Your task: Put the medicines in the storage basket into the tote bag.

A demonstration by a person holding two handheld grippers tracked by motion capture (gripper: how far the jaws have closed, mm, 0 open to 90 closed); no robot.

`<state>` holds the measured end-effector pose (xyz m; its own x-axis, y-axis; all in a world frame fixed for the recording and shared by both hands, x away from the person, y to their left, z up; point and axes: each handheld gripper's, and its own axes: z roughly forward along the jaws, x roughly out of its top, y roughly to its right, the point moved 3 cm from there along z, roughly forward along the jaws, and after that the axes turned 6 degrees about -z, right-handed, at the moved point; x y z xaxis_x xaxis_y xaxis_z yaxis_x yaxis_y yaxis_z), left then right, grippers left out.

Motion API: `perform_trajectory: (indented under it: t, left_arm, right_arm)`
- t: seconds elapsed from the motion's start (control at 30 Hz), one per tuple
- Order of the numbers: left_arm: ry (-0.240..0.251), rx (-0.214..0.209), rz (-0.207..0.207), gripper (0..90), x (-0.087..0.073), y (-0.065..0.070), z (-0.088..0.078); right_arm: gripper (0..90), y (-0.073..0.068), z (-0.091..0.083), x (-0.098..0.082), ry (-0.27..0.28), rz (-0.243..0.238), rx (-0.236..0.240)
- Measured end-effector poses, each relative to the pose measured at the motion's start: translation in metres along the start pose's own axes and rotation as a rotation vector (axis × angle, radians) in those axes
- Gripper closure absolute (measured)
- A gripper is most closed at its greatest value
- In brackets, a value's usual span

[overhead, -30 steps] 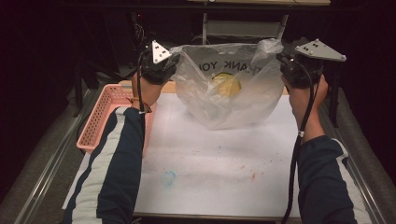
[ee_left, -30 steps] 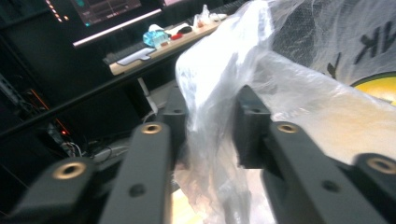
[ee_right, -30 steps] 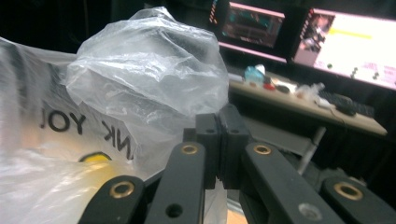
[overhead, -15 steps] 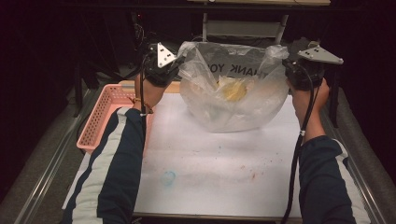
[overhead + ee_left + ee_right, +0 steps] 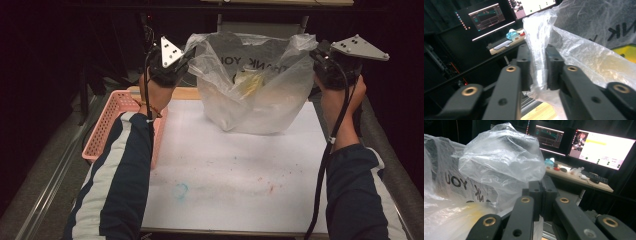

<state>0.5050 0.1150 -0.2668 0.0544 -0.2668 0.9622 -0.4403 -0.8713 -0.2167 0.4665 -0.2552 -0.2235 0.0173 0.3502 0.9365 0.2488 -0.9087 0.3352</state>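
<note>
Plastic bag [image 5: 255, 85], thin and clear with dark "THANK YOU" lettering across it, hangs stretched between the two grippers at the far end of the white table [image 5: 225, 185], its bottom sagging to rest on, or sit just above, the tabletop. Something yellow [image 5: 248, 84] shows through the film inside, too blurred to name.

The left gripper [image 5: 537, 66] has a twisted strand of the bag's edge between its pads; the jaws have just eased a little wider, and a narrow gap shows on each side of the film, so I would call that hold loose rather than firm. The right gripper [image 5: 541, 195] is clenched tight, its pads together with the bag's other edge bunched up right above them.

The film looks light, limp and slippery, so it will crumple and slide rather than keep a shape. My judgement is that the gathered, twisted rim at each side is the place to hold: bunched layers give the pads more to bite on than a single sheet, and too hard a pull apart could stretch or tear it.

A pink slotted basket [image 5: 107, 122] sits at the table's left edge, beside the person's left sleeve [image 5: 117, 185]. Lit monitors [image 5: 599, 147] glow on a desk beyond.
</note>
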Motion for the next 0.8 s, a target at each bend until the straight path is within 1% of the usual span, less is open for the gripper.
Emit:
perform_trajectory:
  t: [0.07,0.17,0.2,0.27,0.3,0.33,0.4,0.47,0.5,0.53,0.57,0.6,0.67,0.7,0.73,0.77,0.8]
  left_arm:
    - [-0.008,-0.021,-0.011,70.0,-0.003,0.002,0.003]
    - [-0.014,-0.041,-0.023,61.4,-0.007,0.007,0.006]
    - [-0.017,-0.045,-0.024,59.0,-0.009,0.009,0.007]
    - [-0.023,-0.044,-0.032,51.0,-0.012,0.014,0.01]
    - [-0.027,-0.052,-0.033,50.6,-0.014,0.016,0.011]
    - [-0.026,-0.058,-0.034,50.6,-0.015,0.019,0.012]
    - [-0.027,-0.072,-0.033,50.5,-0.018,0.025,0.014]
    - [-0.038,-0.082,-0.015,50.6,-0.021,0.031,0.016]
    - [-0.043,-0.085,-0.006,52.0,-0.023,0.034,0.016]
    - [-0.051,-0.085,0.008,58.6,-0.025,0.036,0.018]
    - [-0.063,-0.076,0.019,62.0,-0.027,0.038,0.019]
    - [-0.067,-0.07,0.021,62.0,-0.029,0.04,0.021]
    - [-0.069,-0.068,0.019,62.4,-0.03,0.041,0.022]
    - [-0.068,-0.059,0.023,62.6,-0.029,0.041,0.022]
    - [-0.066,-0.059,0.031,69.6,-0.029,0.04,0.023]
    - [-0.07,-0.043,0.046,74.1,-0.029,0.04,0.024]
    - [-0.076,-0.025,0.07,78.4,-0.029,0.04,0.026]
  right_arm:
    - [89.8,-0.001,0.002,-0.004,-0.006,0.002,0.006]
    - [89.7,-0.003,0.006,-0.013,-0.021,0.004,0.015]
    - [89.7,-0.004,0.008,-0.017,-0.031,0.001,0.011]
    - [88.8,-0.005,0.011,-0.024,-0.05,0.006,0.007]
    - [86.7,-0.006,0.012,-0.028,-0.058,0.007,0.007]
    - [86.6,-0.006,0.014,-0.031,-0.063,0.005,0.008]
    - [82.6,-0.008,0.015,-0.037,-0.074,0.02,0.027]
    - [76.6,-0.01,0.017,-0.043,-0.091,0.01,0.042]
    - [73.5,-0.011,0.018,-0.046,-0.094,0.012,0.045]
    - [68.5,-0.011,0.019,-0.049,-0.103,0.001,0.047]
    - [64.3,-0.011,0.019,-0.05,-0.114,-0.008,0.044]
    - [62.5,-0.01,0.019,-0.052,-0.123,-0.004,0.048]
    - [61.4,-0.007,0.017,-0.052,-0.113,0.013,0.054]
    - [59.5,-0.005,0.015,-0.051,-0.102,0.011,0.049]
    - [57.2,-0.004,0.013,-0.05,-0.088,0.018,0.045]
    - [56.9,-0.003,0.011,-0.048,-0.075,0.018,0.044]
    - [56.8,-0.001,0.009,-0.046,-0.065,0.018,0.049]
